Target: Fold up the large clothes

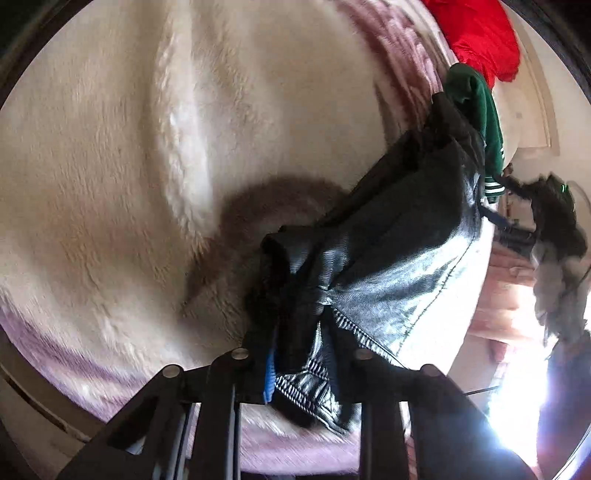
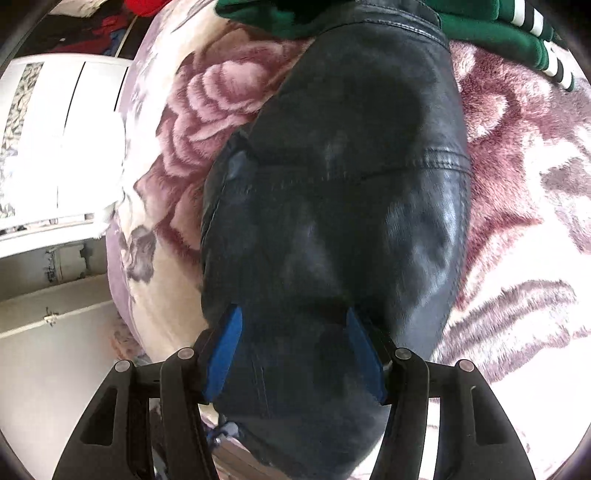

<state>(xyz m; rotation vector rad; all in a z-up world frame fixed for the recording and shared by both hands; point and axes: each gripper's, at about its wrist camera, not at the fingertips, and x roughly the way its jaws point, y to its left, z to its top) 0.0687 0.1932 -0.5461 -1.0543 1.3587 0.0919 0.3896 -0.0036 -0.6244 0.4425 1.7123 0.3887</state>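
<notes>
A black leather jacket [image 1: 399, 251] lies on a plush floral blanket [image 1: 129, 147]. In the left wrist view my left gripper [image 1: 299, 373] is shut on a bunched edge of the jacket, near a zipper; only a sliver of one blue pad [image 1: 269, 376] shows. In the right wrist view the jacket [image 2: 351, 166] fills the middle. My right gripper [image 2: 293, 350] is open, its blue pads [image 2: 225, 350] set apart over a fold of the leather.
A green garment with white stripes [image 2: 509, 33] lies at the jacket's far end, also in the left wrist view [image 1: 480, 110]. A red garment [image 1: 484, 33] lies beyond it. A white cabinet [image 2: 62, 140] stands left of the bed. Bright window light at right [image 1: 517, 387].
</notes>
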